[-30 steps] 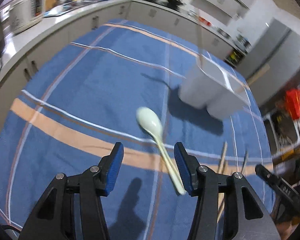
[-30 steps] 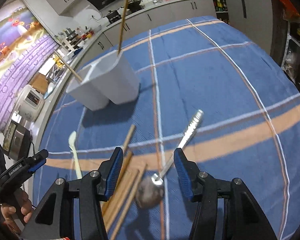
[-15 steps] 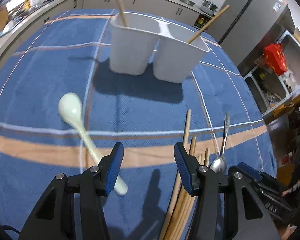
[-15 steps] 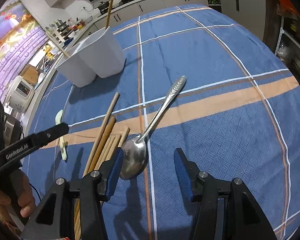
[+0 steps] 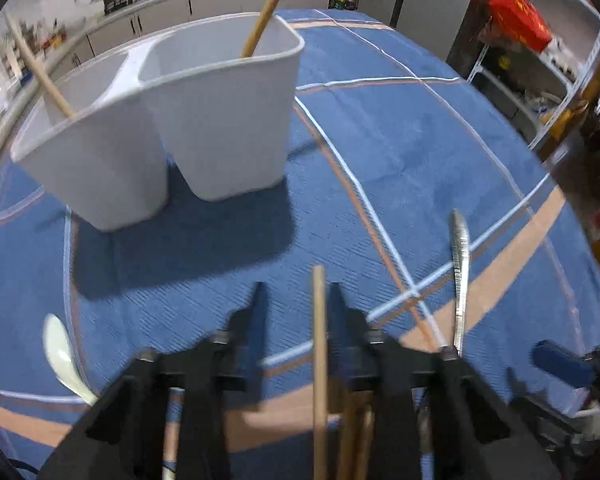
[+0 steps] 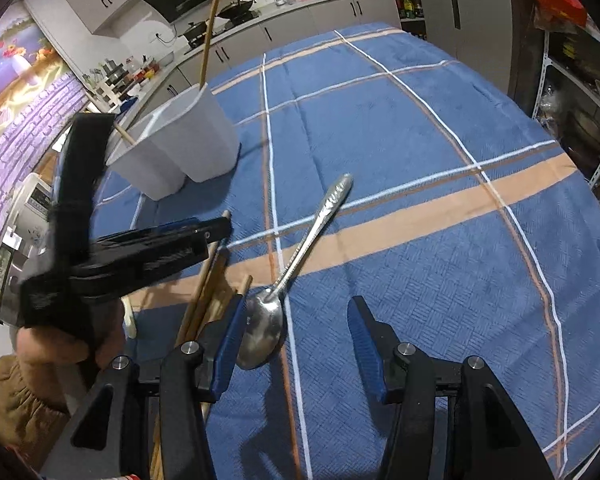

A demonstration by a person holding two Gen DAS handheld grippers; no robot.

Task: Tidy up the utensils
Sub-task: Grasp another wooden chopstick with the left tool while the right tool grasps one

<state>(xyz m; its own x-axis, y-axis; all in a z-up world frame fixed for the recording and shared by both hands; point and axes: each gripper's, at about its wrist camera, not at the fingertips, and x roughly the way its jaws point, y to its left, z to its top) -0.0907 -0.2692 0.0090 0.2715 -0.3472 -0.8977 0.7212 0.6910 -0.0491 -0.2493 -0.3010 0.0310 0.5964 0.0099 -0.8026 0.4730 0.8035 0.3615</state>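
Observation:
A white two-compartment holder (image 5: 220,120) (image 6: 188,148) stands on the blue cloth with one chopstick (image 5: 266,8) leaning in each half. My left gripper (image 5: 296,292) (image 6: 216,228) points down over the loose wooden chopsticks (image 6: 204,292). Its jaws are closing around one chopstick (image 5: 319,340), which lies by the right pad with a gap to the left pad. My right gripper (image 6: 296,308) stands open over the metal spoon (image 6: 300,256) (image 5: 460,256), whose bowl lies beside the left finger. A white ceramic spoon (image 5: 62,352) lies at the left.
The blue plaid cloth (image 6: 420,160) covers the table and drops off at the right edge. Kitchen counters and cabinets (image 6: 300,28) run behind. A metal shelf rack (image 5: 548,80) stands to the right. A hand and brown sleeve (image 6: 24,384) hold the left gripper.
My left gripper swung right from the white spoon to the chopsticks, rolled, and its jaws narrowed around one chopstick. The right gripper hardly moved, staying open by the metal spoon's bowl.

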